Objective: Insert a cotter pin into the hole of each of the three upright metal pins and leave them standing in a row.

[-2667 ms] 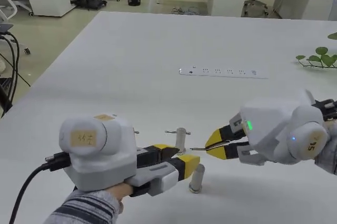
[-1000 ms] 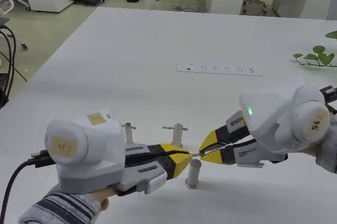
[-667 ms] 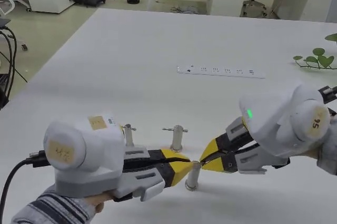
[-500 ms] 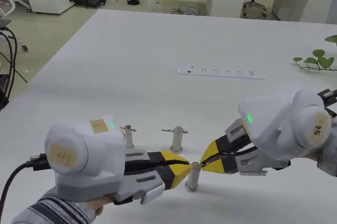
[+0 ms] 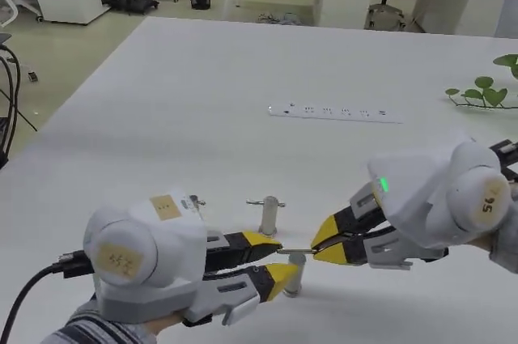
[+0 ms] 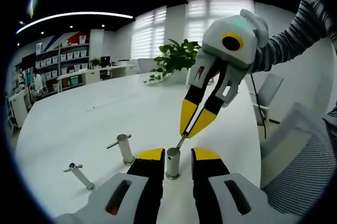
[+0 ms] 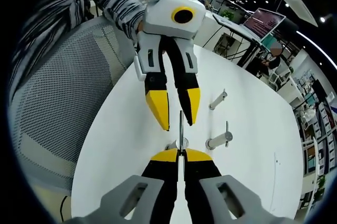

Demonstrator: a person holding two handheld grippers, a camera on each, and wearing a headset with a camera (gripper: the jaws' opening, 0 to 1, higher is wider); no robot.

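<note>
Since a moment ago the left hand-held gripper point(image 5: 279, 256) has opened its jaws, and the right hand-held gripper point(image 5: 320, 248) has drawn back slightly.
The left jaws stand apart on either side of the nearest metal pin point(image 6: 172, 163), upright by the near edge of the table point(image 5: 243, 101). The right jaws are clamped on a cotter pin point(image 5: 296, 252), its free end at that pin's top; whether it sits in the hole I can't tell. Just beyond stand a middle pin point(image 5: 267, 216) and a left pin point(image 6: 81, 174), each with a crosspiece. A power strip point(image 5: 333, 112) lies mid-table, and a plant point(image 5: 486, 93) sits at the right edge.
</note>
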